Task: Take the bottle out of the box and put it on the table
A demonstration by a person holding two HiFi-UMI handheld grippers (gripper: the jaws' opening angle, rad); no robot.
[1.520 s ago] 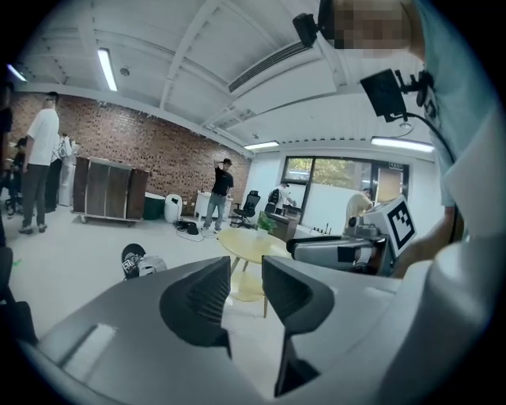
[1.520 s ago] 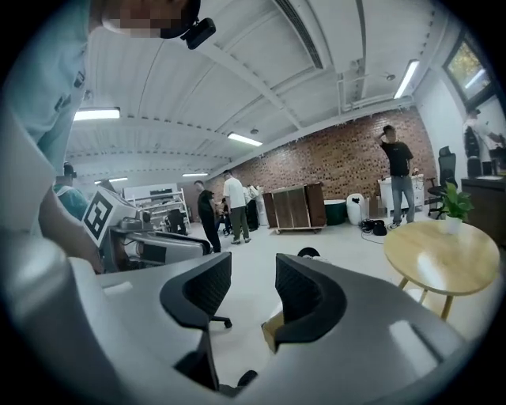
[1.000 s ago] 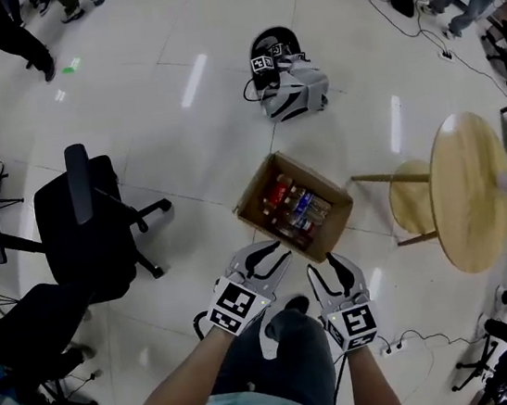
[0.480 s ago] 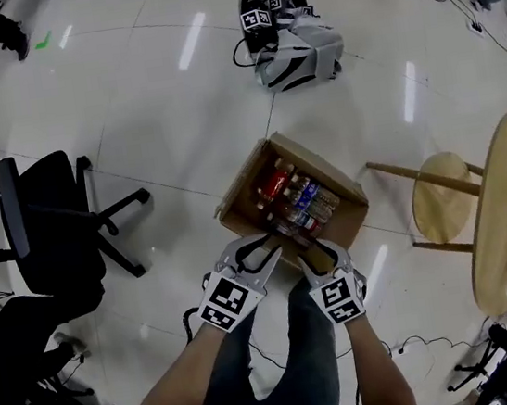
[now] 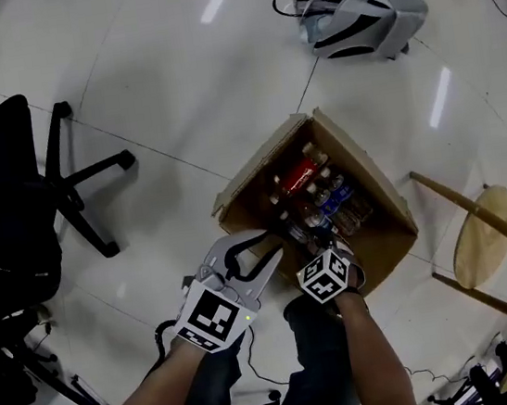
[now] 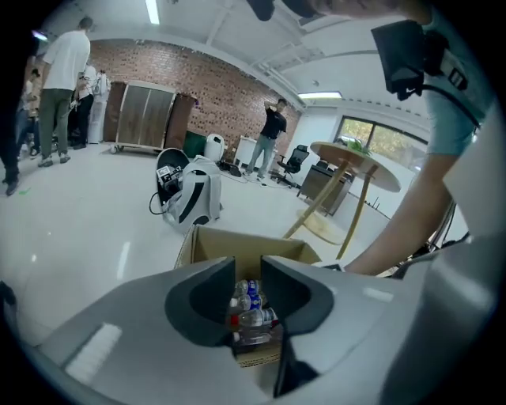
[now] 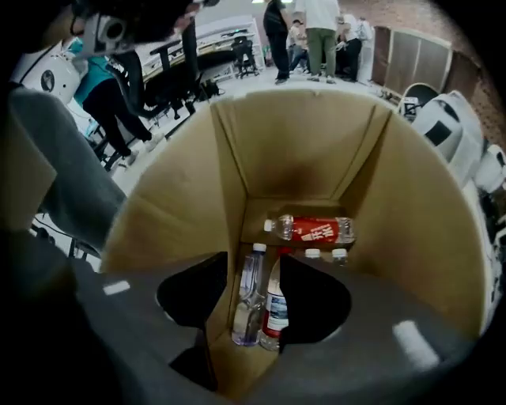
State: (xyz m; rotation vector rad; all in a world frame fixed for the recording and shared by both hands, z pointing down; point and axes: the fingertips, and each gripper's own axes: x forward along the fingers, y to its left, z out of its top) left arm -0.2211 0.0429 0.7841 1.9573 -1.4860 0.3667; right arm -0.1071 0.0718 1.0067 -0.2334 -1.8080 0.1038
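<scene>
An open cardboard box (image 5: 362, 177) stands on the floor with several bottles inside. In the right gripper view I look straight down into the box (image 7: 182, 206): a red-labelled bottle (image 7: 315, 229) lies across the far end, and a clear bottle (image 7: 247, 300) and a white-labelled bottle (image 7: 273, 312) lie side by side nearer. My right gripper (image 7: 253, 267) hangs above those two, jaws opening, nothing pressed between them. My left gripper (image 5: 258, 248) hovers at the box's near rim, its jaws a little apart and empty. The round wooden table (image 6: 352, 154) stands beyond the box.
A wooden stool (image 5: 483, 235) stands right of the box. A black office chair (image 5: 8, 185) is at the left, a grey-white machine (image 5: 362, 8) with cables on the floor behind. People stand far back (image 6: 59, 87). My knee (image 5: 315, 338) is below the grippers.
Both grippers have dropped toward the box. The right one tipped steeply down into the box opening. The box now fills more of the head view.
</scene>
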